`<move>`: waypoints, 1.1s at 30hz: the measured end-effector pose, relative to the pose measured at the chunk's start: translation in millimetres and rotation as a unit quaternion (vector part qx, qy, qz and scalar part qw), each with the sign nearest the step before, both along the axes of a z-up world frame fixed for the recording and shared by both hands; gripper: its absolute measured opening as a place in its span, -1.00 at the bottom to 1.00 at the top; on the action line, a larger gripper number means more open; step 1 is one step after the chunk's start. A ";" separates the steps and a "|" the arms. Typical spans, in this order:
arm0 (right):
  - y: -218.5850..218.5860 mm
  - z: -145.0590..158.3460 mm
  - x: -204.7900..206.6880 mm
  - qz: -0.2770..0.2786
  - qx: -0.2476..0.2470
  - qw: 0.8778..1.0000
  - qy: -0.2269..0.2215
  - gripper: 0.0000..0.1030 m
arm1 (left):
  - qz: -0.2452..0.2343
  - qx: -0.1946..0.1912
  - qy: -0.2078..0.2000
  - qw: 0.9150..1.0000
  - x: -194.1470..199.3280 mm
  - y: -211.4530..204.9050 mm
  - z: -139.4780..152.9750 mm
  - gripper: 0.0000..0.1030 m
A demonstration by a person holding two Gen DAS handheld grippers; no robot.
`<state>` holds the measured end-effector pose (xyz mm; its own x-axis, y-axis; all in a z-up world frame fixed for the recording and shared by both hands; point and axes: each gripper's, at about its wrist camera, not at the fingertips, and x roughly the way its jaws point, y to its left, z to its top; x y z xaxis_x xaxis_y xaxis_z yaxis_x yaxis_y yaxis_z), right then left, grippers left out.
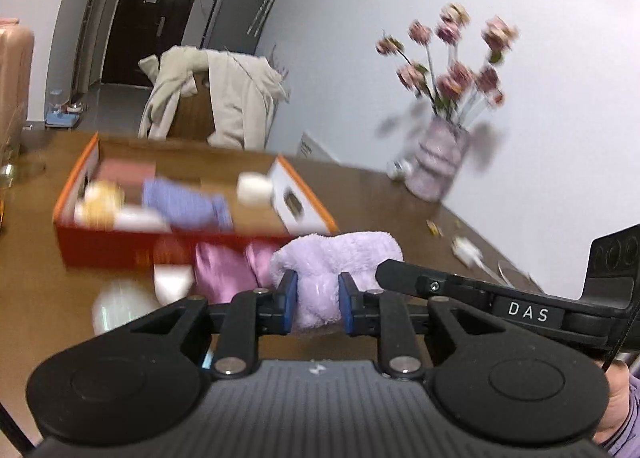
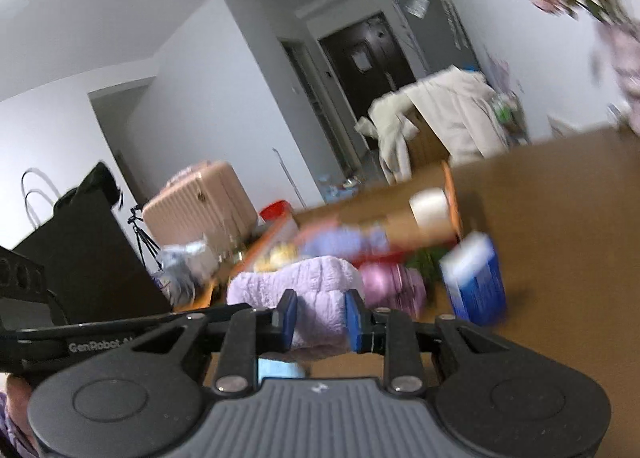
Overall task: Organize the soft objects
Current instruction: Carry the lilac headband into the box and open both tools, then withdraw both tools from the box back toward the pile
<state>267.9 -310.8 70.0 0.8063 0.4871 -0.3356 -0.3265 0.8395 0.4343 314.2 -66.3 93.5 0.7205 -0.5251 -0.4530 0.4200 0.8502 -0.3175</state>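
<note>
A fluffy lilac towel [image 1: 332, 258] is held above the brown table by both grippers. My left gripper [image 1: 318, 300] is shut on one end of it. My right gripper [image 2: 320, 318] is shut on the other end [image 2: 308, 286]. Behind it stands an open orange cardboard box [image 1: 100, 242] holding a purple cloth [image 1: 184, 203], a yellow-and-white soft toy [image 1: 100, 201] and a white block [image 1: 254, 187]. A pink satin cloth [image 1: 224, 268] lies in front of the box. The right gripper's body [image 1: 532, 312] shows in the left wrist view.
A vase of pink flowers [image 1: 438, 165] stands by the wall at right. A blue-and-white pack [image 2: 474, 282] stands on the table. White round items [image 1: 120, 306] lie at front left. A chair with a beige coat [image 1: 224, 97] and a pink suitcase [image 2: 196, 201] stand beyond the table.
</note>
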 end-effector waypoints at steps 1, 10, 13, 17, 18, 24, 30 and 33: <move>3.1 7.2 19.2 0.000 -0.006 1.000 -0.001 -0.51 | 0.006 -0.002 0.005 1.000 21.6 2.1 4.9 -0.57; 55.4 -2.2 180.4 -0.008 -0.105 0.992 0.075 -0.52 | 0.023 0.066 0.081 0.994 167.7 0.0 -24.1 -0.53; 70.9 -23.0 204.1 -0.010 -0.135 0.985 0.104 -0.51 | 0.033 0.099 0.082 0.991 178.0 4.2 -43.5 -0.51; 85.9 -47.5 220.8 0.022 -0.148 0.977 0.152 -0.48 | 0.043 0.107 0.085 0.990 180.1 15.5 -53.9 -0.39; 87.8 -50.1 220.8 0.024 -0.147 0.977 0.155 -0.46 | 0.045 0.105 0.079 0.990 177.6 18.6 -53.1 -0.35; 87.4 -50.5 221.5 0.029 -0.141 0.977 0.158 -0.11 | 0.057 0.115 0.032 0.991 157.5 25.5 -30.0 -0.13; 70.1 -5.6 188.2 -0.001 -0.168 0.981 0.100 0.13 | 0.079 0.115 0.006 0.990 130.4 36.4 4.8 -0.06; 58.2 21.9 157.9 -0.014 -0.196 0.979 0.054 0.20 | 0.090 0.119 -0.020 0.989 105.7 41.7 25.0 0.04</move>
